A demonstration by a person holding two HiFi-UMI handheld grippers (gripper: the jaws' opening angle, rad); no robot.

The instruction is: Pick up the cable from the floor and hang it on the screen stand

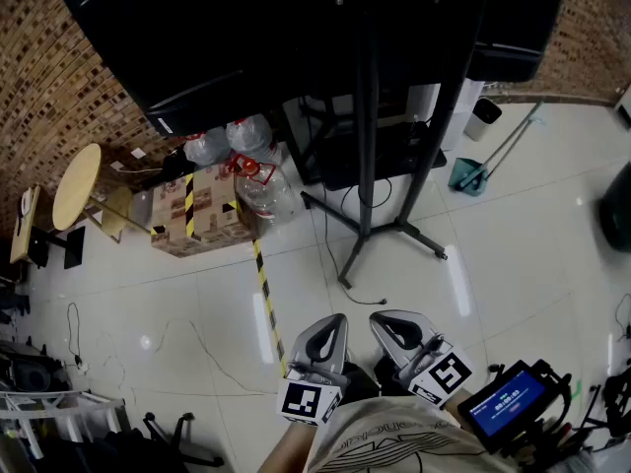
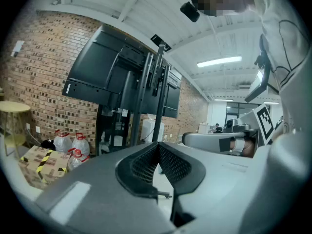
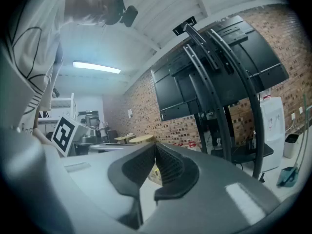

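A thin black cable (image 1: 367, 302) lies on the white floor tiles, trailing from the foot of the black screen stand (image 1: 367, 116) to a loose end just ahead of my grippers. In the head view my left gripper (image 1: 335, 323) and right gripper (image 1: 385, 321) sit side by side at the bottom edge, both shut and empty, a short way above and short of the cable end. Through the left gripper view the closed left gripper (image 2: 158, 147) faces the stand (image 2: 158, 91). The right gripper (image 3: 155, 147) likewise points at the stand (image 3: 219, 82) with nothing between its pads.
A cardboard box (image 1: 197, 215) with striped tape and water bottles (image 1: 258, 180) stand left of the stand. Yellow-black floor tape (image 1: 266, 304) runs toward me. A round stool (image 1: 77, 185) is far left, a dustpan (image 1: 471, 175) and a white bin (image 1: 483, 118) right. Another thin wire (image 1: 212, 358) crosses the left floor.
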